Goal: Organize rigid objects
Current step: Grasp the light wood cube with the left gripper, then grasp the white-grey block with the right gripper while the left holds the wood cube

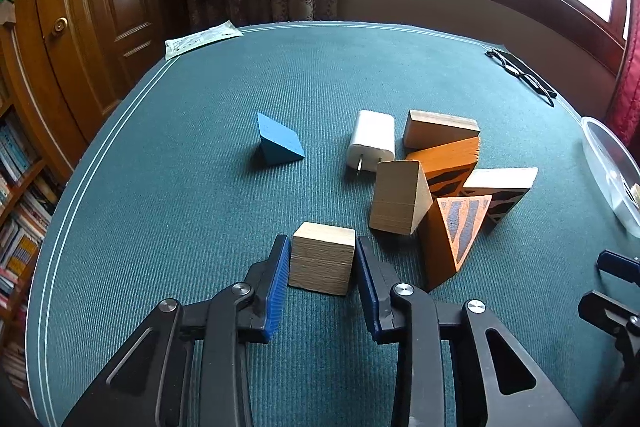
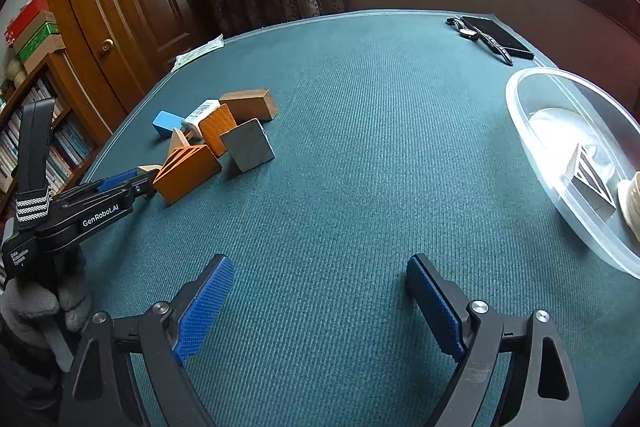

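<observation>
A plain wooden cube (image 1: 322, 259) stands on the green table cloth between the blue pads of my left gripper (image 1: 323, 247); the pads sit against its two sides. Behind it lie a plain wooden wedge (image 1: 400, 197), an orange striped wedge (image 1: 452, 235), more wooden blocks (image 1: 440, 131), a white charger (image 1: 372, 141) and a blue wedge (image 1: 280, 139). My right gripper (image 2: 320, 277) is open and empty above bare cloth. The block pile (image 2: 224, 143) and my left gripper (image 2: 116, 183) show at its left. A clear plastic tub (image 2: 532, 131) at the right holds a striped block (image 2: 592, 175).
Glasses (image 1: 520, 73) lie at the far right of the table; a watch and a phone (image 2: 492, 35) lie there too. A paper sheet (image 1: 202, 39) hangs at the far left edge. A door, a bookshelf and curtains stand beyond the table.
</observation>
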